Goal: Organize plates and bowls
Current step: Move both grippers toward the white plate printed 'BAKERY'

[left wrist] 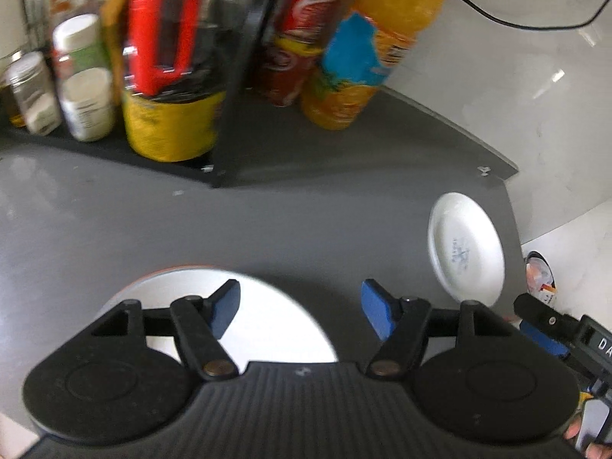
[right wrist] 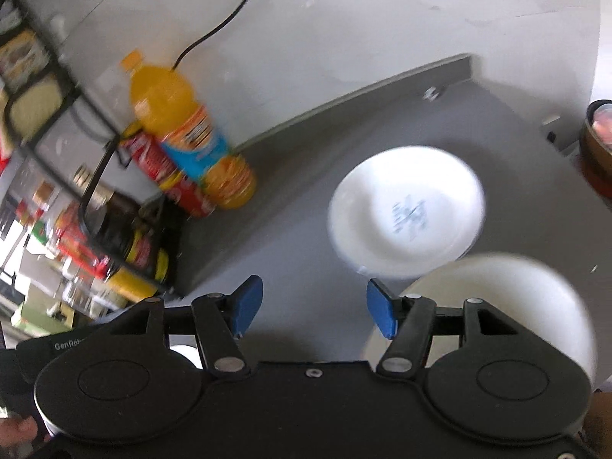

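In the left wrist view my left gripper [left wrist: 301, 308] stands open above a grey counter [left wrist: 267, 222], with nothing between its blue pads. A large white round dish [left wrist: 267, 321] lies just under and behind its left finger. A small white plate with a blue mark [left wrist: 464, 246] lies at the right, near the counter's edge. My right gripper [right wrist: 314, 308] is open and empty too. The same marked plate [right wrist: 405, 210] lies ahead and to its right, and a white bowl [right wrist: 508, 298] sits under its right finger, overlapping the plate's near edge.
A black wire rack [left wrist: 229, 88] full of jars and bottles stands at the back left. Beside it are an orange juice bottle [left wrist: 367, 57] and red cans [left wrist: 302, 38]. A black cable [right wrist: 225, 19] runs down the white wall. A brown bowl [right wrist: 596, 153] sits at the far right.
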Demonstrator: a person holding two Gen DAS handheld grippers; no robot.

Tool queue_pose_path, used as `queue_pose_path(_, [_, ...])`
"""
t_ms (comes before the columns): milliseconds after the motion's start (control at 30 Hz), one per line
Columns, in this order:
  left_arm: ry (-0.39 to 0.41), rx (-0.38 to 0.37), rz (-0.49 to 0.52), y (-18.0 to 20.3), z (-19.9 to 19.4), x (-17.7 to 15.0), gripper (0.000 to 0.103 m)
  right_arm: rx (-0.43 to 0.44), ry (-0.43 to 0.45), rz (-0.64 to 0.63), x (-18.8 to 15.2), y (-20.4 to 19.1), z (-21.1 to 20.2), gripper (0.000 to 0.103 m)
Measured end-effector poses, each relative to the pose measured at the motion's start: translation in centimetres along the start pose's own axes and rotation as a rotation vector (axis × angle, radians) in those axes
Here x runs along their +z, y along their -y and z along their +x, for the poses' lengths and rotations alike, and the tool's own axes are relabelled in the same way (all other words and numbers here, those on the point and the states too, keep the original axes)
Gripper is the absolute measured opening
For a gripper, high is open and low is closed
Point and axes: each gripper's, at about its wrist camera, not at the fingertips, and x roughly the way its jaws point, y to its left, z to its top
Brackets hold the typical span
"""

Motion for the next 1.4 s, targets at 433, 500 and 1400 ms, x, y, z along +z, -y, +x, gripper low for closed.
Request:
queue_pose_path(433, [-0.030, -0.039, 0.000, 8.7, 6.0, 1.4, 0.068, -0.044, -0.019, 0.049, 5.9, 8.7, 0.7, 0.060])
queue_pose_path(500, [-0.034, -0.045, -0.003, 9.9, 7.0, 1.4, 0.068, -0.036, -0.030, 0.045, 6.6, 9.9, 1.2, 0.060])
queue_pose_path(1400, [-0.114, -0.057, -0.092, 14.7, 17.4, 1.9, 0.039, 0.051, -0.267, 0.033, 8.5, 17.2, 11.9, 0.032])
